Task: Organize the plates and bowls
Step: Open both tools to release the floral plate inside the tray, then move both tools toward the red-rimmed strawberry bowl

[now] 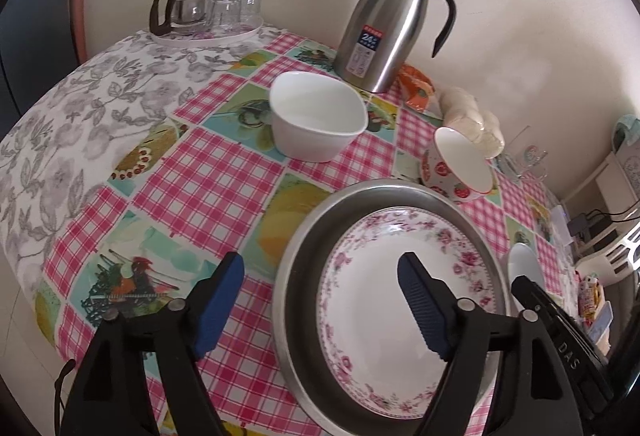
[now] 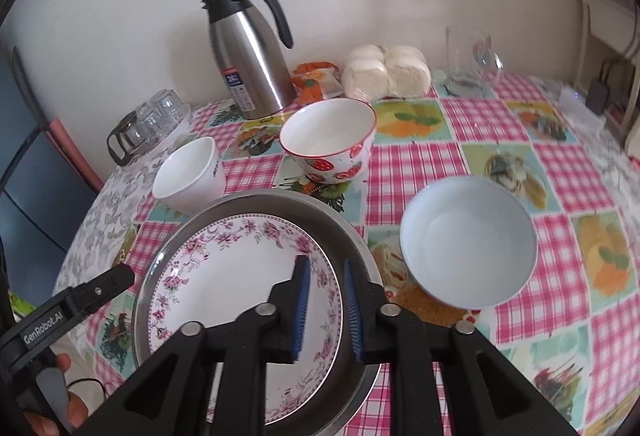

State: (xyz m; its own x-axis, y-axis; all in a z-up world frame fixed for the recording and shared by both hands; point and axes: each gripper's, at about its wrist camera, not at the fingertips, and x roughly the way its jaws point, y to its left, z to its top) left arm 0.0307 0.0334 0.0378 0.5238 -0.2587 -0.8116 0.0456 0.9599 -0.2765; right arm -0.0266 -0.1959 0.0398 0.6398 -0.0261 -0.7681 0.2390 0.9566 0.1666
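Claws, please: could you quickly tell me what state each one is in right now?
Left claw: open, holding nothing.
Right claw: partly open, holding nothing; floral plate lies free in the metal pan.

"24" on steel jug [image 1: 384,32] label, "GenRobot.AI" on left gripper [image 2: 120,278] (side arm), "DAS" on right gripper [image 1: 532,288]

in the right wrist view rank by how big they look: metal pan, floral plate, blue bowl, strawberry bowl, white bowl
1. metal pan
2. floral plate, lying inside the pan
3. blue bowl
4. strawberry bowl
5. white bowl

The last two look close, and both sit farther from the camera, so their order is unsure.
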